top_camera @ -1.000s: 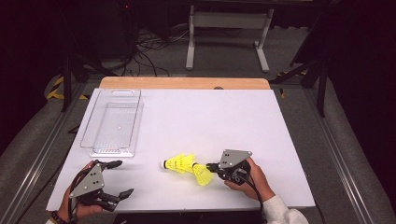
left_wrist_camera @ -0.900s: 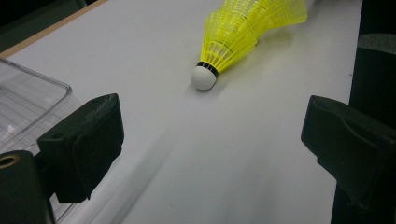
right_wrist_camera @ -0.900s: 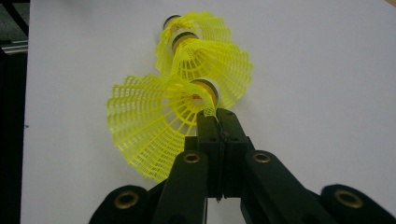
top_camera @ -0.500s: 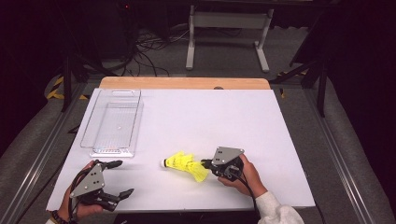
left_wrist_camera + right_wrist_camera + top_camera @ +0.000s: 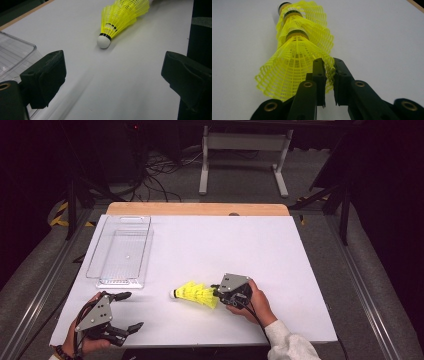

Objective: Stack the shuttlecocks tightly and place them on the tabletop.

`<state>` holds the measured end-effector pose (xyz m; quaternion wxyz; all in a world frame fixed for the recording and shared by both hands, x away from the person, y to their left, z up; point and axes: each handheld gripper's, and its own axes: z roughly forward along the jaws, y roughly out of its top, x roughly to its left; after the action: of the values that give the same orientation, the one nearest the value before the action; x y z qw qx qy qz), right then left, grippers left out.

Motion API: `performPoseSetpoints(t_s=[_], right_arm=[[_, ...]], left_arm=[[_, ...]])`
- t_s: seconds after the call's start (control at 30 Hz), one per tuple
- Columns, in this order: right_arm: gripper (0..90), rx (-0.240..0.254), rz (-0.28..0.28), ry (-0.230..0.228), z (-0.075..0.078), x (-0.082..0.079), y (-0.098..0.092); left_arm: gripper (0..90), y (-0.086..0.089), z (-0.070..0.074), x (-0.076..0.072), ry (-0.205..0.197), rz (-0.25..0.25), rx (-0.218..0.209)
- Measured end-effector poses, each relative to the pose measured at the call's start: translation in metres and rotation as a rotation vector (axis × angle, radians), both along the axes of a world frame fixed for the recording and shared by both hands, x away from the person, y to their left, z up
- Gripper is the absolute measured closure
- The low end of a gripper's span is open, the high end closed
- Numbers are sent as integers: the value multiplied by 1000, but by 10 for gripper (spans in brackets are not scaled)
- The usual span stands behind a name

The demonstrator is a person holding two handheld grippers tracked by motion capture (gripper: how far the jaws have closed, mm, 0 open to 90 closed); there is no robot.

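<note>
From the high view, I have the stack of yellow shuttlecocks (image 5: 194, 294) lying on its side on the white tabletop (image 5: 220, 245), well to the right of the clear plastic tray (image 5: 120, 251) and nearer my edge. My right gripper (image 5: 218, 292) meets the stack at its skirt end, hand low and level, forearm coming in from the bottom right. My left gripper (image 5: 127, 311) sits below the tray's near end, well apart from the stack, jaws spread wide with nothing in them.

In the left gripper view, the stack (image 5: 120, 18) points its white cork toward me, and the tray corner (image 5: 13, 53) sits at the left behind one jaw.

In the right gripper view, three nested shuttlecocks (image 5: 297, 50) run away from me. My jaws have just been opening a little; a narrow gap now shows, with only the edge of the nearest mesh skirt between them, so I judge the pinch slack rather than firm.

The risk, as I see it: with so thin a bite on soft mesh, lifting could let the skirt slip out, or the stack could slide apart and roll away from the tray.
</note>
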<state>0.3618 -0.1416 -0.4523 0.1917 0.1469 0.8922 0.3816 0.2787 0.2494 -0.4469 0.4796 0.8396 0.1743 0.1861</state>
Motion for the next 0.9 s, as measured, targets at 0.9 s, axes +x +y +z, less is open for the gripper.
performPoseSetpoints(t_s=[0.9], right_arm=[[458,1,-104,-37,11,-8,-14]], left_arm=[[69,1,2,-1,-7,3,-6]])
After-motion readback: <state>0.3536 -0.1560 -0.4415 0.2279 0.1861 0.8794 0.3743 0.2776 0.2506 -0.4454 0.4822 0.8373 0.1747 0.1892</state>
